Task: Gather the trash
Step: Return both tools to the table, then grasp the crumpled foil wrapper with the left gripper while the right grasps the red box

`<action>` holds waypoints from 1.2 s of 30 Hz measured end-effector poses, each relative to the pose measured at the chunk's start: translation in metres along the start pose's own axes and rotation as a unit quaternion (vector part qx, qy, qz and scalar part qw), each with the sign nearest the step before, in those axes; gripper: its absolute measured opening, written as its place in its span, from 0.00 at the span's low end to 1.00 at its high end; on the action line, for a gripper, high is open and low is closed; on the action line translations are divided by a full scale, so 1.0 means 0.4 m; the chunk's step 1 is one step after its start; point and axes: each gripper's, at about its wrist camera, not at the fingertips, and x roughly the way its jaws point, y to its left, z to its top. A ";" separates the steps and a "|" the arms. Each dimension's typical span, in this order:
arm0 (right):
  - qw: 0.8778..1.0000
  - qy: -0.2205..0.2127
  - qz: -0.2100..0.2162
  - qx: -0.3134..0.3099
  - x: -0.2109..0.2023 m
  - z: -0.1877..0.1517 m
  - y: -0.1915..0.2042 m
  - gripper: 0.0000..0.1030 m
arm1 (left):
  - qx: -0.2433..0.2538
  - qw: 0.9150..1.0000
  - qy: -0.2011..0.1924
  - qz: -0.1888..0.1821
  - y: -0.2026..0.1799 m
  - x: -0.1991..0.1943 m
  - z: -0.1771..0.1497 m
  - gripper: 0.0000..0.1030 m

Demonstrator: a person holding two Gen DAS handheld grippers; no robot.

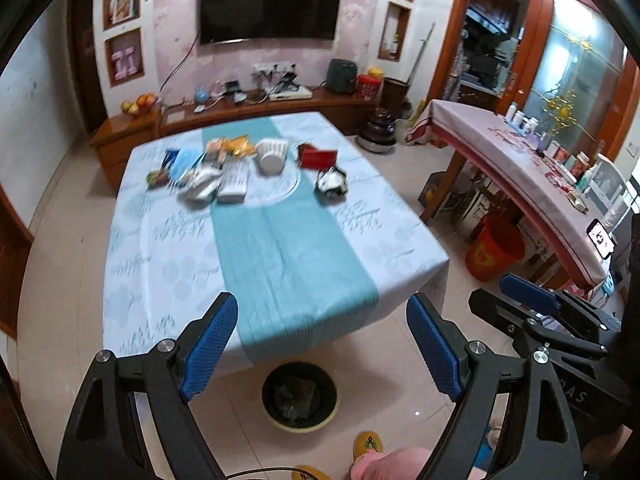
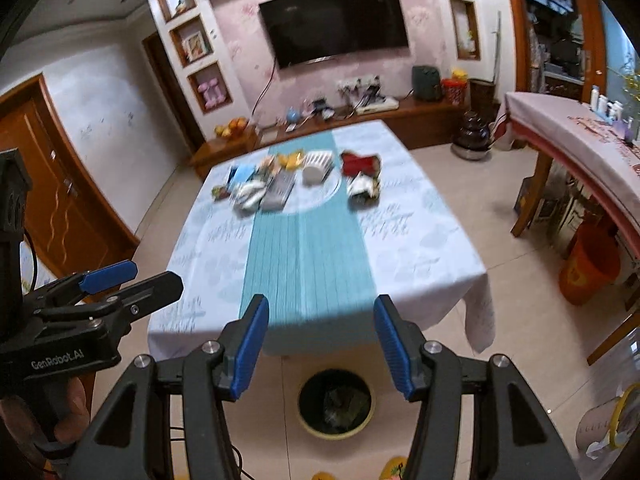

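While I hold both tools above the near edge of the table [image 1: 132, 240], my left gripper [image 1: 322, 346] gapes wide with nothing in it and my right gripper [image 2: 322, 346] stands partly apart, bare too. Wrappers and packets [image 1: 208, 180] lie in a blurred heap at the table's far end. Below, on the floor, sits the bin [image 1: 299, 396].
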 end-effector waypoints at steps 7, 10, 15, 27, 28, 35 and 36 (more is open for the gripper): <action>1.000 -0.023 -0.009 -0.002 0.046 0.096 -0.034 0.53 | 0.005 1.000 -0.012 -0.011 -0.015 0.075 0.138 0.83; 0.999 -0.033 -0.006 -0.010 0.105 0.166 -0.071 0.53 | -0.005 1.000 -0.011 -0.006 -0.020 0.150 0.219 0.83; 0.999 -0.035 0.008 -0.027 0.246 0.295 -0.162 0.53 | -0.028 1.000 0.001 0.013 -0.023 0.320 0.359 0.83; 0.993 0.086 0.053 -0.059 0.670 0.570 -0.401 0.53 | -0.152 0.975 0.165 0.007 -0.001 0.892 0.530 0.83; 0.992 0.093 0.057 -0.058 0.693 0.581 -0.412 0.53 | -0.161 0.971 0.179 0.011 0.003 0.935 0.527 0.83; 0.984 0.139 0.090 -0.065 0.864 0.629 -0.455 0.53 | -0.191 0.951 0.239 0.042 0.017 1.125 0.484 0.76; 0.983 0.142 0.095 -0.067 0.882 0.635 -0.455 0.53 | -0.197 0.948 0.246 0.038 0.018 1.142 0.478 0.72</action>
